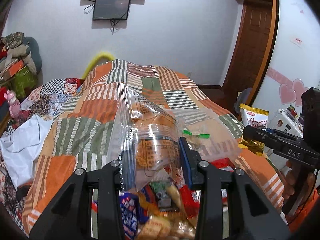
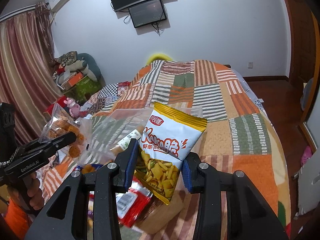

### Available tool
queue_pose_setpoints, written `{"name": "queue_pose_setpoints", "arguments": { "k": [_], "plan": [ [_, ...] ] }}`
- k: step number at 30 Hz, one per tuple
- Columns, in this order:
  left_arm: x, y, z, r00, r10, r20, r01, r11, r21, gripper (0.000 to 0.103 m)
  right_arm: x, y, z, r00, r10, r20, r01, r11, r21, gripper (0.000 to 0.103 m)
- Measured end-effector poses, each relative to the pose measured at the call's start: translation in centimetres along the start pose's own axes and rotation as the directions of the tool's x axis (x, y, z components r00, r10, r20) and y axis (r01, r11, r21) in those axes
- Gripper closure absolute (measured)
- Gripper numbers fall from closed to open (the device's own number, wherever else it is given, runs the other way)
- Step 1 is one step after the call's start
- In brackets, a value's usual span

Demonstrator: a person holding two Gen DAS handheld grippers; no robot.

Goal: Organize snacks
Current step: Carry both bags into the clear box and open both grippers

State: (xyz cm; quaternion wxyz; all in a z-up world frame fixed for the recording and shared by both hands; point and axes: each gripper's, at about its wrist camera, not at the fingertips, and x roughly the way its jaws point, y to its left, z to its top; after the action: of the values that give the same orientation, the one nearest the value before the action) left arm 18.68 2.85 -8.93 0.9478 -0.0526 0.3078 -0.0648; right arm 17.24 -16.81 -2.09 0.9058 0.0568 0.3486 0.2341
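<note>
Your left gripper [image 1: 154, 156] pinching a clear zip bag [image 1: 140, 132] seemingly of cookies, your right gripper [image 2: 160, 160] clamping the shrimp chip packet [image 2: 170, 146] above the quilt [image 2: 250, 136]

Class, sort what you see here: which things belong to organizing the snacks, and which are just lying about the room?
Job:
left gripper holding clear zip bag
right gripper holding shrimp-chip packet
loose snack packets

Lying about:
patchwork bedspread
wall screens
pink toy
curtain

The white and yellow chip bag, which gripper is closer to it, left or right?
Right. The right gripper has the chip bag between its fingers, lifted over the bed. The left gripper is off to the side, holding a clear zip bag of snacks.
</note>
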Motion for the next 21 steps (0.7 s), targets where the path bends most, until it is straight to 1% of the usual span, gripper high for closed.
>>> {"name": "queue_pose_setpoints", "arguments": {
  "k": [9, 14, 19, 21],
  "plan": [
    [4.2, -0.3, 1.5, 0.999, -0.015, -0.044, 0.017, 0.999, 0.028, 0.065, 2.7, -0.5, 0.9, 0.999, 0.005, -0.041, -0.005, 1.000, -0.001, 0.067],
    [6.4, -0.2, 1.6, 0.993, -0.050, -0.104, 0.053, 0.998, 0.033, 0.065, 4.2, -0.4, 1.1, 0.997, 0.017, -0.076, -0.018, 1.000, -0.009, 0.067],
    [7.4, -0.5, 1.6, 0.992, -0.026, -0.122, 0.035, 0.997, 0.066, 0.065, 5.5, -0.3, 1.4, 0.995, 0.012, -0.102, -0.016, 0.999, -0.034, 0.067],
    [7.6, -0.6, 1.6, 0.992, -0.029, -0.126, 0.038, 0.997, 0.070, 0.065, 5.9, -0.2, 1.5, 0.994, 0.007, -0.111, -0.012, 0.999, -0.046, 0.067]
  ]
}}
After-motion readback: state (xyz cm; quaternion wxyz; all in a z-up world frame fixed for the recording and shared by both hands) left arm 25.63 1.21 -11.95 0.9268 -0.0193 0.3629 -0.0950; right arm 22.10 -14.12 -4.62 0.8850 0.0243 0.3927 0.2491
